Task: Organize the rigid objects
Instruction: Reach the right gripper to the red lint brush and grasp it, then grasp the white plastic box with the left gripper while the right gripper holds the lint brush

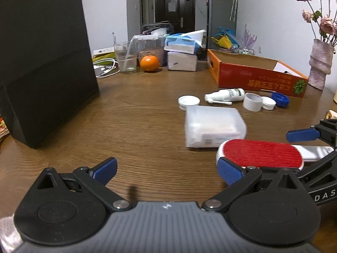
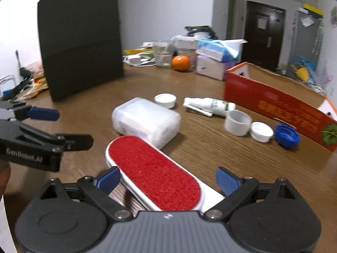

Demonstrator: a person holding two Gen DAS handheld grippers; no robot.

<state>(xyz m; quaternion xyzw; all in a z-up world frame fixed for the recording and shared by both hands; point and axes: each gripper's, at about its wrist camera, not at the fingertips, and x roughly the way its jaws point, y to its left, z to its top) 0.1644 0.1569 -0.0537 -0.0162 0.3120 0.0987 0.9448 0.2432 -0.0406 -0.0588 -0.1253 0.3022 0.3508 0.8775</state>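
Two grippers, jaws wide, nothing held: right gripper (image 2: 167, 179) straddles red-faced white oval lint brush (image 2: 154, 171) lying on wooden worktop (image 2: 126, 88), just before translucent plastic box (image 2: 146, 122); left gripper (image 1: 166, 171) beside brush. Risk: off-centre closing skids brush into box.

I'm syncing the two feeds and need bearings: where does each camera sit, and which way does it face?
Left wrist: on the left hand-held gripper, facing across the wooden table toward the orange box; its open fingers show, with the right hand-held gripper at its right edge.
Right wrist: on the right hand-held gripper, open around the red lint brush; the left one shows at left.
Shared: brush, translucent box, black bag.
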